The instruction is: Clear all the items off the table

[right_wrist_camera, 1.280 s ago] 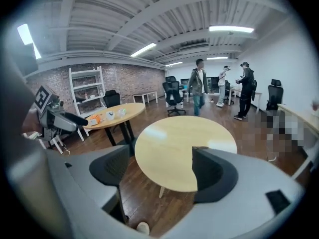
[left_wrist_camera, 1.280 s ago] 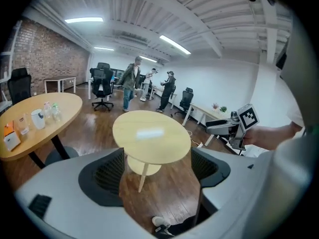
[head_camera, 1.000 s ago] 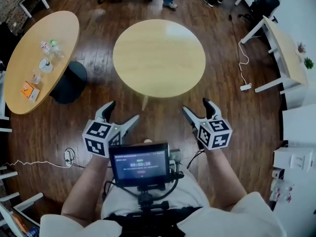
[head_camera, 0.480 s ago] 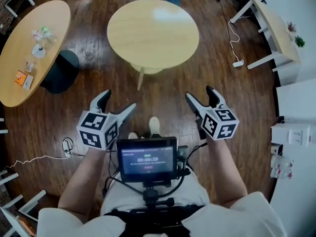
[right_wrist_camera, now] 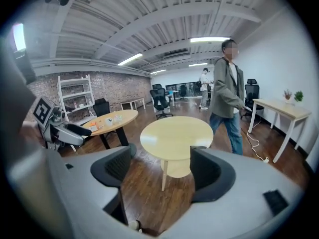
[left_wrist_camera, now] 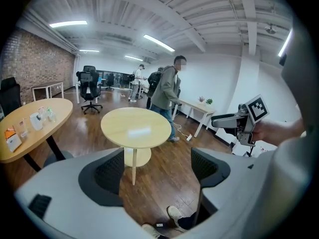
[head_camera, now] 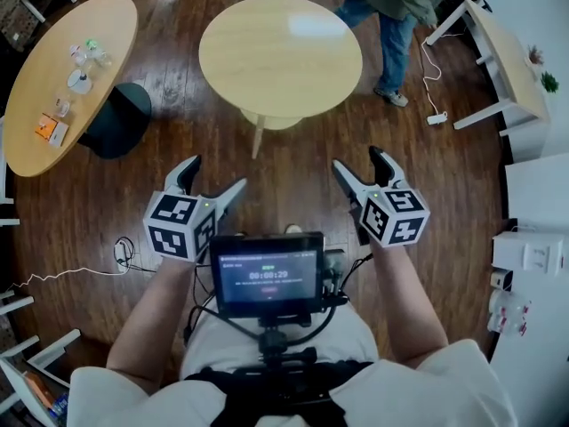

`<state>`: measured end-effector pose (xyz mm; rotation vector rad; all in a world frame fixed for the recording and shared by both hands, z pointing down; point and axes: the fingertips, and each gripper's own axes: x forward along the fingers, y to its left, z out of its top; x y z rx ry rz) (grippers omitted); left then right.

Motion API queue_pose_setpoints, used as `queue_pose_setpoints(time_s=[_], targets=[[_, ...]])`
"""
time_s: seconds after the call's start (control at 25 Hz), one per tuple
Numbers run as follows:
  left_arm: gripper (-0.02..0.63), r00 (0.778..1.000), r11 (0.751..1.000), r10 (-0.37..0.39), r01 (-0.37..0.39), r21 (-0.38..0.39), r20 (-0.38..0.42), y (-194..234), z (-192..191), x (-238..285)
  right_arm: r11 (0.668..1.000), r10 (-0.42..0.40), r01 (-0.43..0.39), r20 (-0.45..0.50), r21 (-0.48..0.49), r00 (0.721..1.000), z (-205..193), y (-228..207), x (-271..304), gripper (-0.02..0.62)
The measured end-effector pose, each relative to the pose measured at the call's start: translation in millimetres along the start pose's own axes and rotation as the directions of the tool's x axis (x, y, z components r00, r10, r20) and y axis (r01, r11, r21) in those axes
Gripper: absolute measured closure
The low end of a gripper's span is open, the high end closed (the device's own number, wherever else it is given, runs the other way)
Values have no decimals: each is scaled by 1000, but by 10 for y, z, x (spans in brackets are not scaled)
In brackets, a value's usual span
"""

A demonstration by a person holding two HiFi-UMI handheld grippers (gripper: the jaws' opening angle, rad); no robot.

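Observation:
A round wooden table (head_camera: 280, 56) stands ahead of me with a bare top; it also shows in the left gripper view (left_wrist_camera: 135, 128) and in the right gripper view (right_wrist_camera: 177, 136). At the far left, an oval wooden table (head_camera: 53, 87) carries small bottles (head_camera: 89, 53), a white cup (head_camera: 80, 82) and an orange box (head_camera: 52, 130). My left gripper (head_camera: 216, 176) hangs open over the floor with nothing in it. My right gripper (head_camera: 357, 163) is level with it, its jaws closing on nothing.
A person (head_camera: 391, 7) walks just right of the round table. A white desk (head_camera: 502, 69) stands at the far right, with a cable and power strip (head_camera: 436, 118) on the floor. A screen (head_camera: 267, 274) is mounted at my waist.
A person has walked into view at the round table's right side. The view shifted slightly; both grippers stay held in front of me over the floor.

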<state>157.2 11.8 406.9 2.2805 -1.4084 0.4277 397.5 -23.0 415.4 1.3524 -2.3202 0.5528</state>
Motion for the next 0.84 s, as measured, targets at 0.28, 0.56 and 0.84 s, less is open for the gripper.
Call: queue_pose_setpoints(time_s=[0.28, 0.56, 0.84], targets=[[184, 1000, 1000, 9, -9, 2, -10, -266, 32, 180, 999, 26, -26, 5, -22, 1000, 1, -233, -112, 212], [184, 999, 1000, 30, -30, 7, -15, -468, 56, 284, 999, 45, -45, 6, -29, 999, -36, -450, -194, 212], [184, 998, 998, 61, -61, -4, -12, -548, 25, 257, 996, 70, -69, 9, -49, 998, -44, -493, -246, 212]])
